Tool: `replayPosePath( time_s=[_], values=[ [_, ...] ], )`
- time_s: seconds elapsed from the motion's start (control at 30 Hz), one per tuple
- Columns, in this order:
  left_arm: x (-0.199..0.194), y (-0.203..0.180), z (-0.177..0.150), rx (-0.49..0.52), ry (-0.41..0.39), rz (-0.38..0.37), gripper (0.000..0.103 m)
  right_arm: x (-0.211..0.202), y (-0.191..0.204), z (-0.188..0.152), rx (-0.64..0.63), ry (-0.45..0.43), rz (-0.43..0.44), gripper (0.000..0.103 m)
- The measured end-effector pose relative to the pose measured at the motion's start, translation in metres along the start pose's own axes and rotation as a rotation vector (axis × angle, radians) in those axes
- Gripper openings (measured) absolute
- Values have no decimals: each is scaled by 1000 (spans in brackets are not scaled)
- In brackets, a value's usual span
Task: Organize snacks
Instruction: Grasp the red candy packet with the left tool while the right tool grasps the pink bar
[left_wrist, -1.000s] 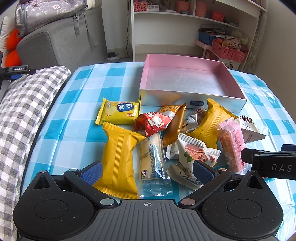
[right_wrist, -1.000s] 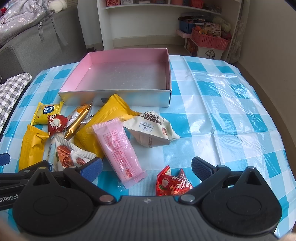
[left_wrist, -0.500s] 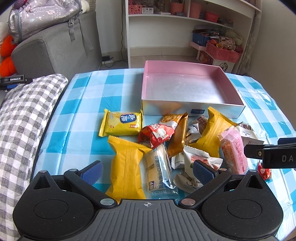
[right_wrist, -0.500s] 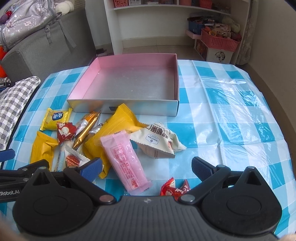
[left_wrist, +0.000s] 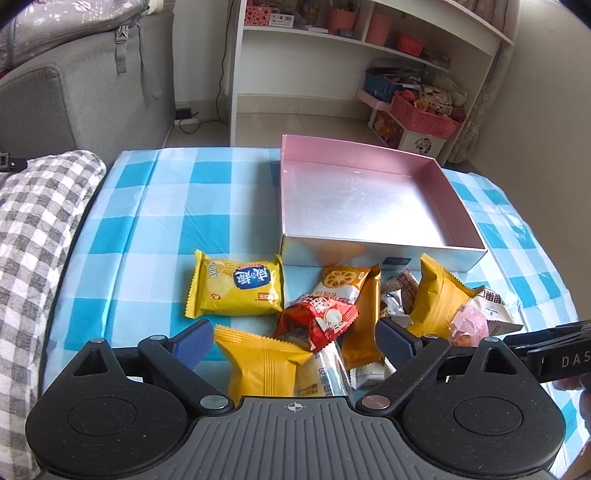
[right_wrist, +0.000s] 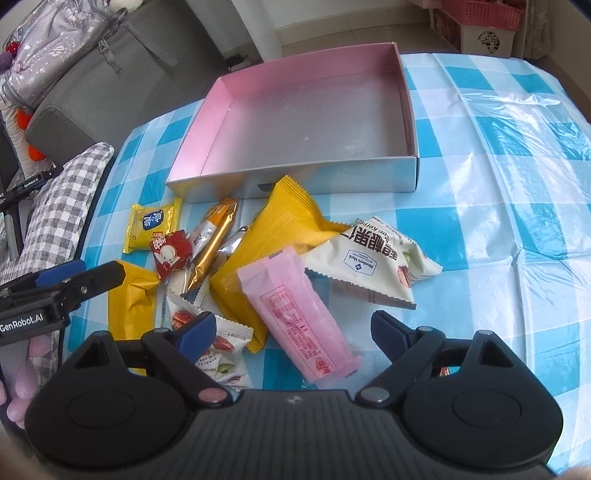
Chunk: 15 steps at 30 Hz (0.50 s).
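Pink-walled box (right_wrist: 310, 122) sits empty toward the far edge of the bench (right_wrist: 498, 206); the snack packets (right_wrist: 258, 258) lie heaped against its near wall. Left tool (left_wrist: 294, 338) and right tool (right_wrist: 293, 326) hover over the heap, jaws wide but just closing slightly, pads gripping nothing.

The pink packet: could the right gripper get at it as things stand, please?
Probably yes: the pink packet lies on top of the pile, uncovered, between the open right gripper's closing fingers.
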<state>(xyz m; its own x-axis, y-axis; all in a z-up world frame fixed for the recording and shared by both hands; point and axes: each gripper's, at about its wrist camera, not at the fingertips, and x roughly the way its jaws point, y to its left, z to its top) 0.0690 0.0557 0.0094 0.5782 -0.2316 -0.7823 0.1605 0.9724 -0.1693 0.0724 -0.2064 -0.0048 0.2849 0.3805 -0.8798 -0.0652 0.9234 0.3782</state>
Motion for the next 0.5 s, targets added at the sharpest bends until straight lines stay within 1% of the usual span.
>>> replayPosePath(
  time_s=[0.07, 0.13, 0.23, 0.33, 0.37, 0.5],
  values=[
    [8, 2, 0, 11, -3, -43, 86, 5, -1, 1, 5, 16, -1, 79],
    [19, 0, 3, 43, 2, -62, 73, 9, -3, 2, 15, 25, -1, 76],
    [32, -3, 5, 35, 38, -89, 63, 15, -6, 3, 42, 35, -11, 69],
    [42, -5, 10, -2, 65, -106, 62, 20, -6, 7, 54, 45, -19, 67],
    [47, -5, 12, -27, 80, -102, 62, 21, -6, 7, 56, 47, -20, 65],
    [59, -8, 13, -93, 126, -51, 62, 21, -9, 7, 57, 56, -14, 57]
  ],
)
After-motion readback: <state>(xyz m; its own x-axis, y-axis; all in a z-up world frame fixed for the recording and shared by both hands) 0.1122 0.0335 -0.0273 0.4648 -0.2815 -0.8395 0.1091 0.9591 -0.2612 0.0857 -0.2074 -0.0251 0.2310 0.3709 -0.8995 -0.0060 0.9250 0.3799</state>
